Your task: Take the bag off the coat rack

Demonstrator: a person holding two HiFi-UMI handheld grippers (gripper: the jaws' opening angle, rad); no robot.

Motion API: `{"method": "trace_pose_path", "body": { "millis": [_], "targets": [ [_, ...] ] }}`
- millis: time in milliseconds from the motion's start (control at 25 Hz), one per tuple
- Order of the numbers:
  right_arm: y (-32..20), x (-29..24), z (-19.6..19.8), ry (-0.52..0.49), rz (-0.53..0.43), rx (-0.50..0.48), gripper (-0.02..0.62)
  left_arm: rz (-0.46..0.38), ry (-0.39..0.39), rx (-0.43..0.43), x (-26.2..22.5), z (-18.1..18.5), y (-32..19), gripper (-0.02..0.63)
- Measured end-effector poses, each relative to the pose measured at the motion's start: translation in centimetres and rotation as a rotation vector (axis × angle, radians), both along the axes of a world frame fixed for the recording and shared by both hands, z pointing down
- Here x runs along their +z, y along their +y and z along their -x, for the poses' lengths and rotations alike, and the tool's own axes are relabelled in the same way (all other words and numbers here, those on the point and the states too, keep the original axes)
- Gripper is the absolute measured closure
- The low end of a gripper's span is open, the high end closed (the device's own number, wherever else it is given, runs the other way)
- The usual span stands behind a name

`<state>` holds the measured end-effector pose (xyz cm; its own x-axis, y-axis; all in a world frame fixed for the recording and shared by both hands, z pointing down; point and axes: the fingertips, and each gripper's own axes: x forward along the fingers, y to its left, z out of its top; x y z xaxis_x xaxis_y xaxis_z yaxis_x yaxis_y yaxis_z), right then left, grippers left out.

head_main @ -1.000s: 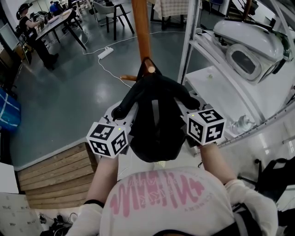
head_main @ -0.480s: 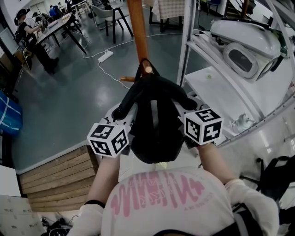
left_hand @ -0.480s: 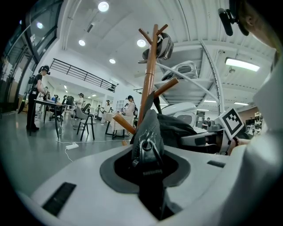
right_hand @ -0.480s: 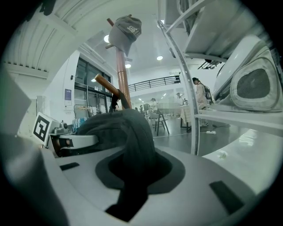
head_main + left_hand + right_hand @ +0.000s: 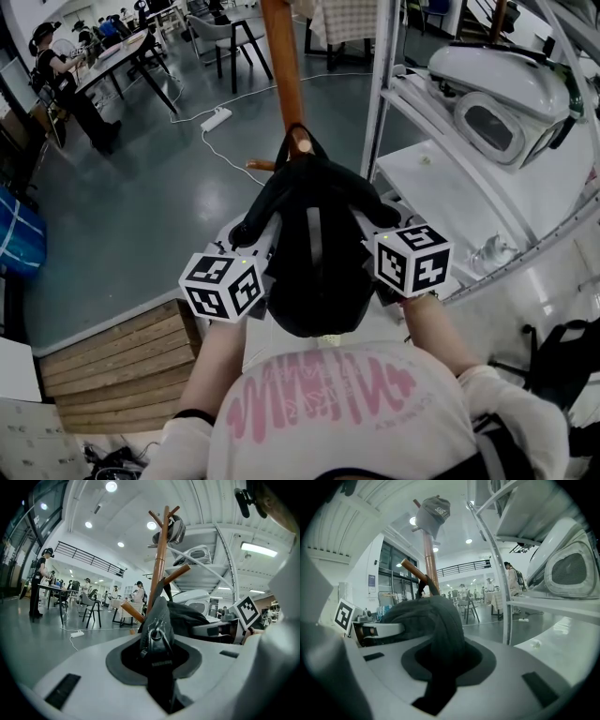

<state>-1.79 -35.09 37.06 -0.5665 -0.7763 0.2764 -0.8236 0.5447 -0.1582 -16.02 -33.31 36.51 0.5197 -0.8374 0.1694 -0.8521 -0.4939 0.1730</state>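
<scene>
A black bag hangs by its strap loop from a peg of the wooden coat rack. My left gripper grips its left side and my right gripper its right side. In the left gripper view the bag's zipper edge is pinched in my left gripper. The right gripper view shows a thick fold of the bag clamped in my right gripper. A grey cap sits on top of the rack. The bag hides both sets of fingertips in the head view.
A white shelf frame with a white machine stands close on the right. A wooden platform lies at lower left. A power strip and its cable lie on the grey floor. Tables, chairs and people are at the far left.
</scene>
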Motion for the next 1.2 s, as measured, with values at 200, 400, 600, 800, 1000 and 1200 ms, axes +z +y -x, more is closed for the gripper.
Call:
{"method": "trace_pose_path", "body": {
  "millis": [200, 400, 600, 800, 1000, 1200],
  "targets": [
    [0.0, -0.2, 0.0, -0.006, -0.008, 0.000, 0.520, -0.002, 0.003, -0.004, -0.2, 0.1, 0.0, 0.525],
    [-0.2, -0.2, 0.1, -0.006, -0.009, 0.004, 0.520, 0.000, 0.006, -0.010, -0.2, 0.2, -0.1, 0.525],
    [-0.2, -0.4, 0.1, -0.008, -0.011, 0.006, 0.521, -0.002, 0.008, -0.013, -0.4, 0.2, -0.1, 0.525],
    [-0.2, -0.8, 0.1, -0.009, -0.013, 0.007, 0.520, -0.005, 0.010, -0.017, -0.8, 0.2, 0.0, 0.525],
    [0.0, -1.0, 0.2, -0.012, -0.016, 0.007, 0.520, -0.009, 0.011, -0.012, -1.1, 0.2, 0.3, 0.525],
    [0.1, -1.4, 0.2, -0.014, -0.021, 0.011, 0.520, -0.017, 0.009, -0.010, -1.5, 0.3, 0.3, 0.525]
  ]
}}
